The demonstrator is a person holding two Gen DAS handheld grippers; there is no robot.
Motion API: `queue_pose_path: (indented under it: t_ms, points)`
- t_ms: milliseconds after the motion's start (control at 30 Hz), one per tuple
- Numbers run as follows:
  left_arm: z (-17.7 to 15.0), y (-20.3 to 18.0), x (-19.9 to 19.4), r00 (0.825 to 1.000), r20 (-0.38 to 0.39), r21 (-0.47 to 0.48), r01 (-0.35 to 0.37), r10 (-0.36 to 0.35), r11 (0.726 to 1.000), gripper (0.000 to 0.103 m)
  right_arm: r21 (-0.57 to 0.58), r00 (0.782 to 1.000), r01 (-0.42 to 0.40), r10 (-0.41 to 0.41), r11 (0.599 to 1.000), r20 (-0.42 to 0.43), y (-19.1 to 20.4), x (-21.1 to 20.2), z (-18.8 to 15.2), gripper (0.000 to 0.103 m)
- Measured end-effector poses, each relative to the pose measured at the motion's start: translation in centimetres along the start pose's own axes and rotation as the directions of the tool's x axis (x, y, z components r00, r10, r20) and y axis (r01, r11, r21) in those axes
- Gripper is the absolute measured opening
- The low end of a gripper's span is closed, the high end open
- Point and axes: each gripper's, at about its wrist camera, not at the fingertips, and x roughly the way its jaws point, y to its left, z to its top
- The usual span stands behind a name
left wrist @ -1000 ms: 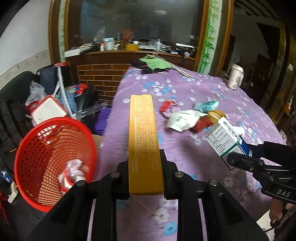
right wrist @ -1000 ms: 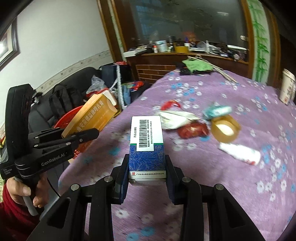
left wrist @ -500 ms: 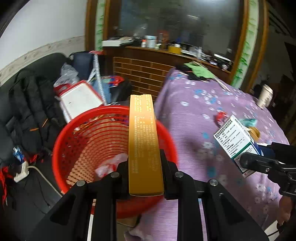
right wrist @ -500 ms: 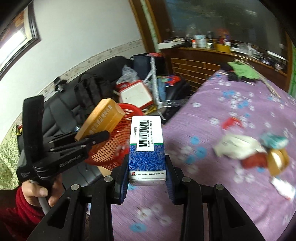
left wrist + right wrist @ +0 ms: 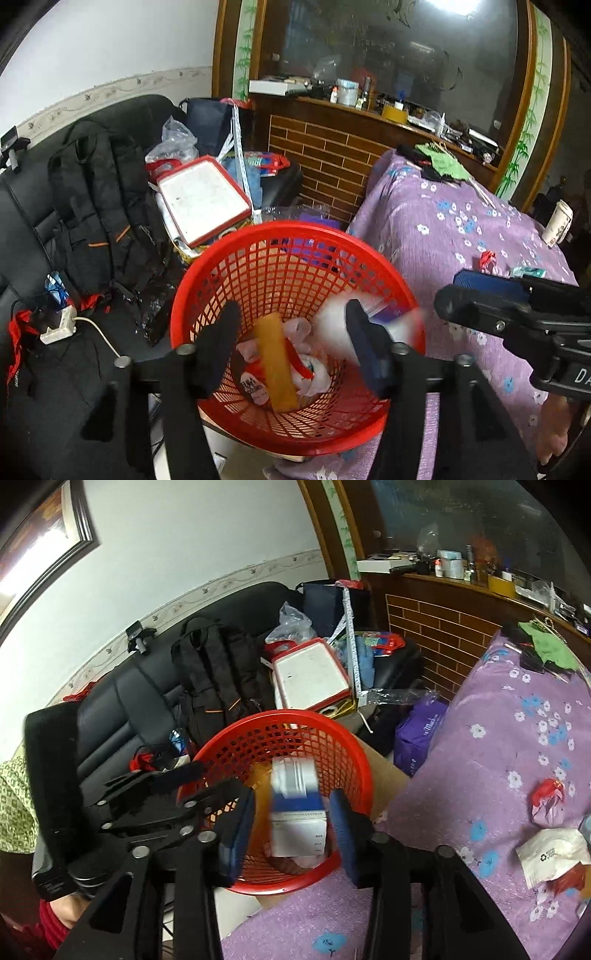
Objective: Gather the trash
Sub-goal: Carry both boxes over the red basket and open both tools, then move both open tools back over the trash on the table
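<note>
Both boxes have left the grippers since a second ago, and both views have swung from the purple tabletop to the red basket (image 5: 295, 236).

Left wrist view: the left gripper (image 5: 291, 347) was pinching a long yellow box (image 5: 277, 365) over the table; now its jaws are opening, spread clear of the box, which lies tilted in the basket bottom on white and red wrappers (image 5: 314, 369). It is a narrow mustard-yellow carton, its print too blurred to read. A white and blue blur by the right finger is the second box (image 5: 373, 317) dropping in. The right gripper (image 5: 480, 295) reaches in from the right edge, just past the basket rim — its jaws cannot be judged from here. Beyond it, along the table's left edge, lie a red wrapper (image 5: 487, 258) and a teal one (image 5: 528, 272).

Right wrist view: the right gripper (image 5: 291, 827) hangs over the basket (image 5: 280, 720), jaws opening, pads apart from the white and blue box (image 5: 297, 812) — it is motion-blurred between them, blue band across the middle, white end toward the camera. The left gripper (image 5: 192, 779) sits at the basket's left rim. A white packet (image 5: 550, 853) and red wrapper (image 5: 550, 794) remain on the table at the right.
</note>
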Motion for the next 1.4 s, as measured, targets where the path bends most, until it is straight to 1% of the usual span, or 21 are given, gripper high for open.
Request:
queue_pose_path:
  t_ms: [33,133,167,200,333,467,600,700,767,867,933,967,1000,1067,1100,1200,1267,1300,1333,1367,1400]
  points:
    - [0.0,-0.2,-0.2,1.000,0.005,0.000,0.007,-0.007,1.000,0.059,0.006,1.000,-0.005,0.005,1.000,0.005,-0.3,-0.5,-0.3,0.047]
    - [0.0,-1.2,-0.6,0.999,0.002,0.014,0.035,-0.035,0.999,0.060,0.018,0.999,0.023,-0.023,1.000,0.030,-1.4,-2.6,-1.3,0.049]
    - [0.0,-1.8,-0.6,0.999,0.003,0.024,0.042,-0.042,0.999,0.060,0.021,0.999,0.032,-0.032,0.999,0.036,-1.9,-3.2,-1.6,0.052]
    - [-0.1,-2.6,-0.7,0.999,0.002,0.039,0.049,-0.049,0.998,0.060,0.030,0.998,0.046,-0.047,0.998,0.043,-2.4,-4.0,-2.1,0.054]
    - [-0.8,-6.7,-0.9,0.996,-0.011,0.118,0.093,-0.092,0.989,0.066,0.073,0.993,0.094,-0.098,0.993,0.058,-5.1,-7.4,-4.5,0.055]
    - [-1.8,-11.5,-0.9,0.991,-0.037,0.200,0.137,-0.132,0.970,0.067,0.122,0.983,0.159,-0.169,0.980,0.076,-8.5,-11.1,-7.1,0.055]
    - [-2.8,-16.3,-0.9,0.980,-0.077,0.278,0.196,-0.182,0.940,0.067,0.235,0.969,0.214,-0.237,0.948,0.076,-14.4,-15.1,-9.7,0.055]
    - [-3.5,-19.2,-1.1,0.972,-0.100,0.329,0.236,-0.215,0.914,0.069,0.305,0.955,0.266,-0.293,0.914,0.046,-19.7,-17.5,-11.1,0.060]
    - [-3.9,-20.9,-1.0,0.964,-0.122,0.355,0.263,-0.234,0.897,0.070,0.337,0.933,0.329,-0.359,0.882,0.030,-23.3,-19.0,-11.7,0.061]
    - [-4.4,-23.0,-0.4,0.952,-0.164,0.378,0.301,-0.257,0.875,0.070,0.370,0.937,0.328,-0.350,0.869,-0.008,-27.4,-19.7,-12.3,0.062]
    - [-4.5,-24.2,0.2,0.942,-0.197,0.385,0.329,-0.272,0.862,0.070,0.390,0.951,0.300,-0.307,0.871,-0.046,-30.1,-19.3,-12.9,0.062]
    - [-4.5,-24.6,0.4,0.941,-0.204,0.387,0.331,-0.270,0.861,0.070,0.404,0.952,0.297,-0.300,0.865,-0.057,-31.1,-19.1,-13.2,0.062]
    - [-4.4,-25.0,0.6,0.940,-0.208,0.390,0.332,-0.269,0.859,0.070,0.416,0.957,0.283,-0.286,0.864,-0.056,-31.7,-19.0,-13.5,0.062]
    - [-4.1,-25.5,1.0,0.939,-0.214,0.395,0.335,-0.270,0.855,0.070,0.420,0.978,0.207,-0.203,0.883,-0.054,-32.1,-18.5,-13.7,0.062]
    - [-3.8,-25.6,1.2,0.939,-0.215,0.392,0.335,-0.269,0.857,0.070,0.413,0.980,0.195,-0.189,0.890,-0.057,-31.9,-18.3,-13.8,0.062]
    - [-3.0,-25.6,1.9,0.934,-0.223,0.374,0.346,-0.278,0.861,0.070,0.337,0.989,0.141,-0.120,0.931,-0.081,-29.8,-17.6,-14.1,0.063]
    - [-2.3,-25.5,2.6,0.937,-0.221,0.364,0.335,-0.269,0.869,0.070,0.271,0.986,0.142,-0.112,0.952,-0.121,-27.9,-16.9,-14.2,0.063]
    - [-1.8,-25.6,2.9,0.940,-0.220,0.360,0.328,-0.262,0.873,0.070,0.244,0.984,0.138,-0.106,0.960,-0.139,-27.1,-16.4,-14.4,0.061]
    - [-1.5,-25.8,3.3,0.941,-0.219,0.359,0.322,-0.257,0.876,0.070,0.213,0.978,0.158,-0.122,0.964,-0.169,-26.3,-15.8,-14.5,0.050]
    - [-1.1,-25.9,3.6,0.944,-0.215,0.358,0.317,-0.253,0.878,0.070,0.183,0.967,0.196,-0.159,0.963,-0.199,-25.6,-15.1,-14.6,0.043]
    - [-0.6,-26.1,4.0,0.947,-0.211,0.358,0.305,-0.241,0.883,0.070,0.153,0.958,0.225,-0.190,0.962,-0.213,-25.2,-14.8,-14.6,0.038]
